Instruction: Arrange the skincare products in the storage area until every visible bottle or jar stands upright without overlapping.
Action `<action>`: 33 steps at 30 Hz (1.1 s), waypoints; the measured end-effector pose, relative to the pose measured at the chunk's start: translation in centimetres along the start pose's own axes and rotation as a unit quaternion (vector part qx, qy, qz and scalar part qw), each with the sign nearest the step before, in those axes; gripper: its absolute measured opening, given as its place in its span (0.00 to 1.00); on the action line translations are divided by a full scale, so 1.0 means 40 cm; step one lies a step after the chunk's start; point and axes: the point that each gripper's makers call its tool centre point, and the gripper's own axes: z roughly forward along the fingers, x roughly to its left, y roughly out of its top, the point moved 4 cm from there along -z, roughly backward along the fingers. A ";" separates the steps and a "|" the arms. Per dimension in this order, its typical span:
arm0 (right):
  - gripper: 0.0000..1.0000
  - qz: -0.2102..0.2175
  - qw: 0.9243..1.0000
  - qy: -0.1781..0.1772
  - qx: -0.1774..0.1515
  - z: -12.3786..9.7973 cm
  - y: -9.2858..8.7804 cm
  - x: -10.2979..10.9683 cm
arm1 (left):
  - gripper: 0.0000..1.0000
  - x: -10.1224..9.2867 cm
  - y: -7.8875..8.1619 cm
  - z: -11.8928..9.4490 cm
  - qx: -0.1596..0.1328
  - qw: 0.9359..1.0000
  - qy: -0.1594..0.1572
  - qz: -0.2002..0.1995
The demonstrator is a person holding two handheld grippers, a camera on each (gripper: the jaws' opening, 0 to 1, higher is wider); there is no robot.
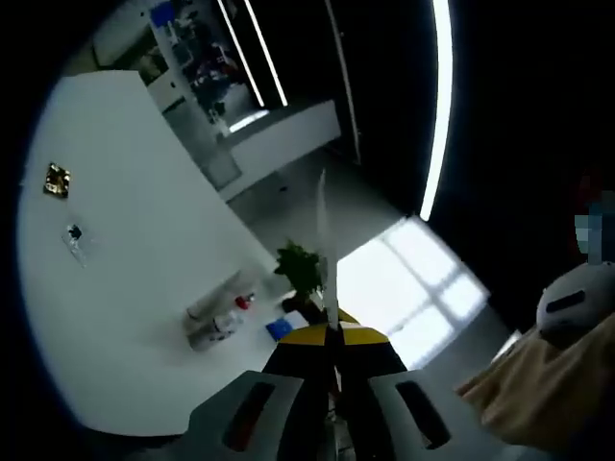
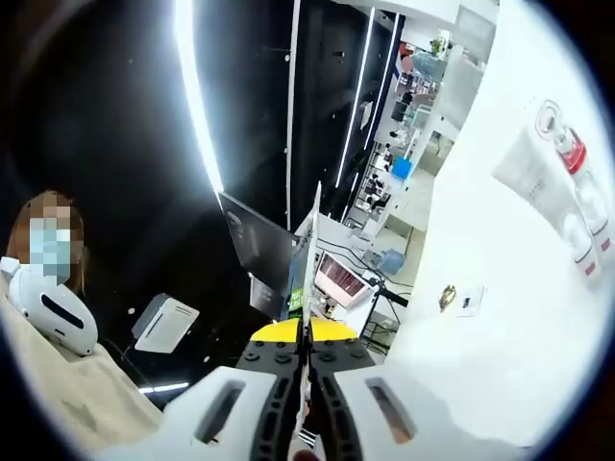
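Note:
Several skincare bottles lie in a cluster near the edge of a white table in the left gripper view; one has a red cap. The left gripper is raised away from them, its yellow-tipped jaws pressed together with nothing between. In the right gripper view a white tube and a red-capped bottle lie side by side on the white table at the far right. The right gripper is also well clear of them, jaws together and empty.
A small gold object and a small clear item sit apart on the table. A blue item and a green plant are beside the bottles. A person in beige is close by. Shelves stand behind.

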 end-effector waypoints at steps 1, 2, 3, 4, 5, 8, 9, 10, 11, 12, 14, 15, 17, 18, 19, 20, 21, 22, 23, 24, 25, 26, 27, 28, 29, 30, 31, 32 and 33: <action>0.01 0.001 1.000 -0.002 0.000 0.001 0.000 -0.002 | 0.00 0.002 -0.001 0.000 -0.003 1.000 0.000 -0.003; 0.01 -0.004 1.000 -0.007 0.000 0.002 -0.001 -0.007 | 0.00 0.004 -0.002 0.001 -0.006 1.000 0.000 -0.008; 0.01 -0.014 1.000 -0.009 -0.002 0.003 0.000 -0.010 | 0.00 0.006 -0.003 0.002 -0.009 1.000 -0.001 -0.012; 0.02 -0.029 0.999 -0.013 -0.003 0.004 0.001 -0.014 | 0.00 0.007 -0.004 0.002 -0.012 1.000 -0.002 -0.018; 0.04 -0.041 0.999 -0.015 -0.002 0.004 0.000 -0.017 | 0.00 0.007 -0.004 0.004 -0.018 0.999 -0.006 -0.029; 0.10 -0.072 0.997 -0.034 0.015 0.004 -0.008 -0.033 | 0.00 0.014 -0.007 0.006 -0.024 0.999 -0.005 -0.040; 0.11 -0.072 0.997 -0.037 0.017 0.003 -0.009 -0.037 | 0.00 0.019 -0.008 0.006 -0.025 0.999 -0.003 -0.043; 0.12 -0.071 0.997 -0.037 0.018 0.002 -0.010 -0.038 | 0.00 0.022 -0.008 0.006 -0.026 0.999 -0.001 -0.045; 0.14 -0.070 0.997 -0.036 0.018 0.002 -0.010 -0.040 | 0.00 0.026 -0.007 0.007 -0.028 0.998 0.000 -0.049; 0.17 -0.064 0.997 -0.034 0.019 0.001 -0.011 -0.042 | 0.00 0.029 -0.006 0.006 -0.030 0.998 0.001 -0.053; 0.23 -0.061 0.997 -0.033 0.020 0.000 -0.012 -0.044 | 0.00 0.036 -0.003 0.007 -0.034 0.998 0.003 -0.060; 0.26 -0.062 0.997 -0.034 0.021 -0.001 -0.012 -0.045 | 0.00 0.039 -0.001 0.007 -0.035 0.997 0.005 -0.062; 0.33 -0.064 0.997 -0.038 0.025 -0.001 -0.015 -0.050 | 0.00 0.052 0.004 0.007 -0.039 0.997 0.011 -0.069; 0.35 -0.064 0.997 -0.040 0.027 -0.002 -0.017 -0.053 | 0.00 0.059 0.006 0.008 -0.040 0.997 0.013 -0.072; 0.38 -0.064 0.997 -0.041 0.028 -0.002 -0.017 -0.056 | 0.00 0.063 0.007 0.008 -0.042 0.996 0.015 -0.075; 0.42 -0.064 0.996 -0.046 0.031 -0.003 -0.019 -0.062 | 0.00 0.070 0.008 0.010 -0.043 0.996 0.017 -0.079; 0.45 -0.065 0.996 -0.051 0.034 -0.004 -0.020 -0.067 | 0.00 0.077 0.009 0.012 -0.044 0.995 0.020 -0.085; 0.49 -0.068 0.995 -0.057 0.037 -0.005 -0.022 -0.074 | 0.00 0.082 0.010 0.013 -0.044 0.995 0.021 -0.087; 0.52 -0.071 0.995 -0.062 0.040 -0.007 -0.023 -0.079 | 0.00 0.087 0.012 0.014 -0.045 0.995 0.023 -0.090; 0.55 -0.074 0.994 -0.069 0.044 -0.009 -0.025 -0.086 | 0.00 0.095 0.013 0.017 -0.044 0.994 0.025 -0.093; 0.58 -0.076 0.993 -0.074 0.046 -0.010 -0.026 -0.092 | 0.00 0.098 0.013 0.018 -0.044 0.994 0.026 -0.094; 0.61 -0.079 0.992 -0.081 0.048 -0.012 -0.026 -0.100 | 0.00 0.106 0.013 0.022 -0.042 0.994 0.029 -0.096; 0.63 -0.081 0.992 -0.086 0.051 -0.015 -0.027 -0.105 | 0.00 0.110 0.011 0.024 -0.041 0.994 0.031 -0.099; 0.64 -0.083 0.991 -0.089 0.053 -0.018 -0.027 -0.110 | 0.00 0.116 0.010 0.029 -0.038 0.993 0.034 -0.102; 0.66 -0.085 0.990 -0.096 0.055 -0.023 -0.027 -0.118 | 0.00 0.119 0.009 0.032 -0.036 0.993 0.035 -0.103; 0.68 -0.089 0.989 -0.103 0.056 -0.028 -0.026 -0.126 | 0.00 0.126 0.008 0.037 -0.034 0.993 0.036 -0.107; 0.71 -0.095 0.987 -0.115 0.056 -0.034 -0.024 -0.136 | 0.00 0.130 0.008 0.040 -0.033 0.993 0.036 -0.109; 0.75 -0.100 0.986 -0.122 0.056 -0.038 -0.022 -0.142 | 0.00 0.137 0.007 0.046 -0.030 0.993 0.038 -0.112; 0.79 -0.109 0.984 -0.133 0.054 -0.046 -0.017 -0.153 | 0.00 0.143 0.006 0.049 -0.028 0.992 0.039 -0.114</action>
